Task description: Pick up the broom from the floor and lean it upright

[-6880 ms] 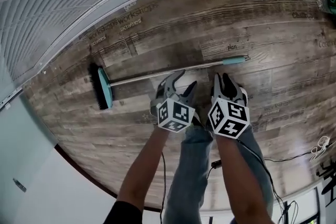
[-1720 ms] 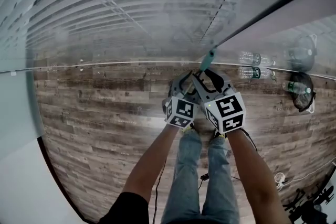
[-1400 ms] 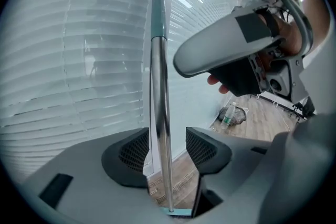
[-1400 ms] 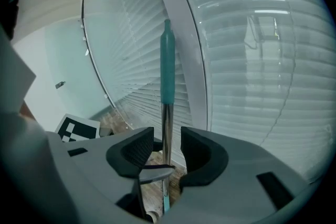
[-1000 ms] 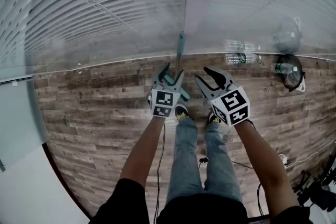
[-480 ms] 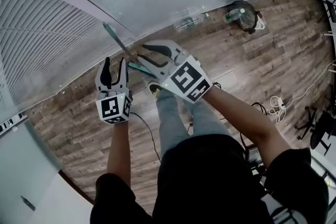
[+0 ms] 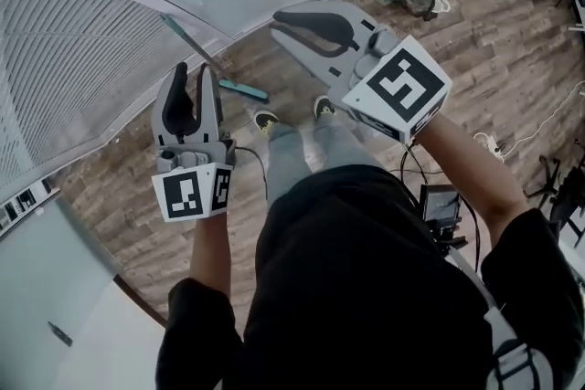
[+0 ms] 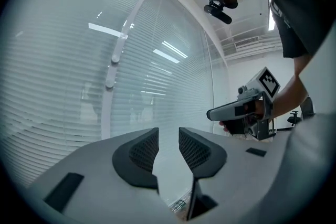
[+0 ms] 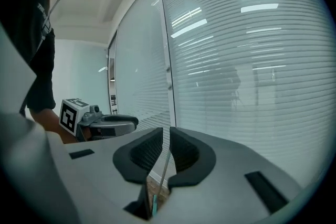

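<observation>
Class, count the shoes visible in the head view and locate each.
2. One shoe stands on the wood floor beside the broom head; the other shoe is further right. None seems hidden.

The head camera looked steeply down from above the person onto the left gripper (image 7: 194, 73), right gripper (image 7: 277, 24), floor (image 7: 512, 23) and blinds (image 7: 73, 68). Each gripper camera looked about level along its own closing, empty jaws, close up, toward those blinds; each also caught the other gripper off to the side.
</observation>
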Demonstrator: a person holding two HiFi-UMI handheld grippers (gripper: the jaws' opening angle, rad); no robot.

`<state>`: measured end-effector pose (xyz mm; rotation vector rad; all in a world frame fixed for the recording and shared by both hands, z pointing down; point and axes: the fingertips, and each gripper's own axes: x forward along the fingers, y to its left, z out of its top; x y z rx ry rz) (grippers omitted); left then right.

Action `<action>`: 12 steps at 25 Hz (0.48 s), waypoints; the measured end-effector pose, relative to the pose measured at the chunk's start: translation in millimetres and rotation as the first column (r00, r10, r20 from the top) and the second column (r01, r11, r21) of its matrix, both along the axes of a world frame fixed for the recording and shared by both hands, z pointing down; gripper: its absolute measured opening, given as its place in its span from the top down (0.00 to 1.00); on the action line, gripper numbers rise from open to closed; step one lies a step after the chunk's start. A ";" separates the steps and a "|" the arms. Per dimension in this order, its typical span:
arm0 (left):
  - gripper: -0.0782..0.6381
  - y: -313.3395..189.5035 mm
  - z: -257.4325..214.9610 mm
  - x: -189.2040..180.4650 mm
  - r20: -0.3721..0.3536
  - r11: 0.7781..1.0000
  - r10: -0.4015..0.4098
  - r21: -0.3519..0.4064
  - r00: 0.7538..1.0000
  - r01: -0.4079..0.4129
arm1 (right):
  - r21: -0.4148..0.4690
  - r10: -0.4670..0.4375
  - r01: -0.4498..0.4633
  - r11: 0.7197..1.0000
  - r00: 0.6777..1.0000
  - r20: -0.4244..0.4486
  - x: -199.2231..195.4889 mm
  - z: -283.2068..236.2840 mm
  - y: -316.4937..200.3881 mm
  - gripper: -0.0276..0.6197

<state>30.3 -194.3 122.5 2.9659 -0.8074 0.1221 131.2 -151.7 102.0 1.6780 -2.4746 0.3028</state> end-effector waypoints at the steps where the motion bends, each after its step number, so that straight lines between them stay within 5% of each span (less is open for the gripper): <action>1: 0.71 7.0 -9.9 3.4 -0.012 1.000 0.008 0.007 1.000 -0.007 | 0.010 0.015 -0.015 1.000 1.000 0.007 5.7 -6.8 9.0 0.88; 12: 0.86 65.1 -43.6 30.0 0.017 1.000 0.031 -0.003 0.999 -0.031 | 0.056 0.082 -0.084 0.995 0.996 0.040 46.8 -33.7 75.5 0.92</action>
